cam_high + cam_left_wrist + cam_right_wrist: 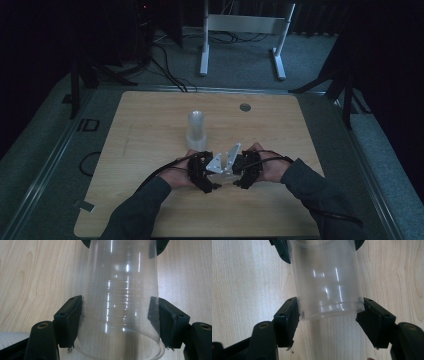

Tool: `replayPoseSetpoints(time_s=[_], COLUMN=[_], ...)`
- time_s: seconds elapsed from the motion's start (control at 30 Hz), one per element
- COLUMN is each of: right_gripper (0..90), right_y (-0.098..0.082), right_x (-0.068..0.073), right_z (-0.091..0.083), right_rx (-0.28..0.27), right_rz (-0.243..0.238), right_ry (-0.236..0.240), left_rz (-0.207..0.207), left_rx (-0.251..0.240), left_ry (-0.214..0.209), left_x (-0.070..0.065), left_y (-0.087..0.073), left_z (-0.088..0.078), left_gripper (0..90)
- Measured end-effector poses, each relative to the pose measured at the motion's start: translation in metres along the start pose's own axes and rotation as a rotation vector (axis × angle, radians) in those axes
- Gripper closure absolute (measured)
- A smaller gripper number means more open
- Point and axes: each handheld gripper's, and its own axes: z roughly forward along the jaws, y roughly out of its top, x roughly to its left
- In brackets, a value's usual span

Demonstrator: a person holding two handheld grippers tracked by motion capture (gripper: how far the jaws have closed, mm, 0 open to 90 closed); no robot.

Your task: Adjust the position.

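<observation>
Left gripper [117, 325] clamps a clear plastic cup [120, 302] between its two black jaws, the pads pressed to the ribbed wall close to the wide rim at the bottom centre of the left gripper view. Right gripper [328, 321] is closed on the narrow end of the same cup, its jaws touching the wall just at the base, in the lower middle of the right gripper view. In the high view both grippers meet nose to nose at the lower centre of the frame, over the wooden table [150, 135], with the cup held lying between them.

By my judgement the cup is very light, thin-walled and springy: it will dent or crack under a hard squeeze and slip under a weak one, since the wall is smooth and glossy. The stiffest places to hold look like the rolled rim and the base ring, with the ribbed band just above the rim a fair second.

A stack of similar cups [196, 129] stands upright just above the grippers in the high view, frosted-looking in the dim light. Pale wood grain runs under everything, matt and flat
</observation>
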Motion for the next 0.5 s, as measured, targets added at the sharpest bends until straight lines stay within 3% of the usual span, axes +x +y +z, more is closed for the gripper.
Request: replayPoseSetpoints(time_s=[0.13, 0.17, 0.2, 0.23, 0.5], right_gripper=[37.1, 37.8, 38.3, 39.2, 41.2], right_y=[0.0008, 0.0011, 0.0018, 0.002, 0.0021], right_x=[0.0013, 0.002, 0.0045, 0.0049, 0.006], right_z=[0.0011, 0.0013, 0.0021, 0.0025, 0.0036], right_rx=[0.007, 0.008, 0.0, 0.0, 0.0], right_rz=[-0.009, -0.009, 0.021, 0.016, 0.014], right_ry=[0.005, 0.007, 0.014, 0.018, 0.016], left_rz=[-0.018, 0.019, 0.019, 0.043, 0.051], left_rx=[-0.018, 0.014, 0.014, 0.035, 0.044], left_ry=[-0.007, -0.018, -0.018, -0.026, -0.03], left_x=[-0.0012, 0.0013, 0.0013, 0.0028, 0.0028], left_y=[-0.0001, 0.0002, 0.0002, 0.0003, 0.0003], left_z=[0.0014, -0.0009, -0.0009, -0.0019, -0.0025], left_gripper=[29.0, 29.1, 29.2, 29.2, 29.0])
